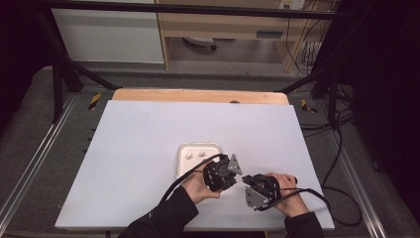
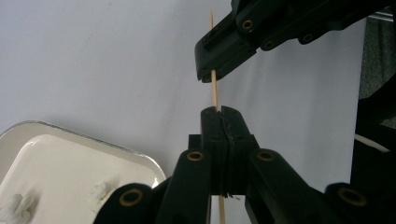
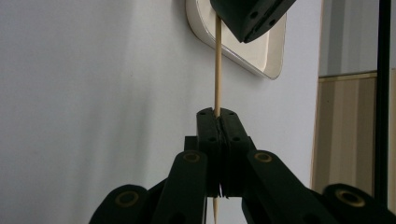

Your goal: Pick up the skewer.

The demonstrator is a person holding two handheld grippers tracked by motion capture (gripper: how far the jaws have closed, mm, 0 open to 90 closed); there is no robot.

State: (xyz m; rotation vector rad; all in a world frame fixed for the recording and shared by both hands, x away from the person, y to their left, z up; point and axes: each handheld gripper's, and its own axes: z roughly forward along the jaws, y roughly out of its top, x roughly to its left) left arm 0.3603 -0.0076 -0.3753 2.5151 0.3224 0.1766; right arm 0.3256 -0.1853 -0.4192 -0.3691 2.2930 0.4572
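A thin wooden skewer is held by both grippers at once, low over the white table cover. My left gripper is shut on it, and the skewer runs on up into the right gripper's jaws. My right gripper is shut on the same skewer, which reaches the left gripper at the top. In the high view the left gripper and right gripper meet tip to tip near the table's front. A white tray lies just left of them with two white lumps in it.
The white cover spreads wide on all sides of the tray, over a wooden tabletop showing at the far edge. Black frame legs stand at the far corners. Cables trail off to the right.
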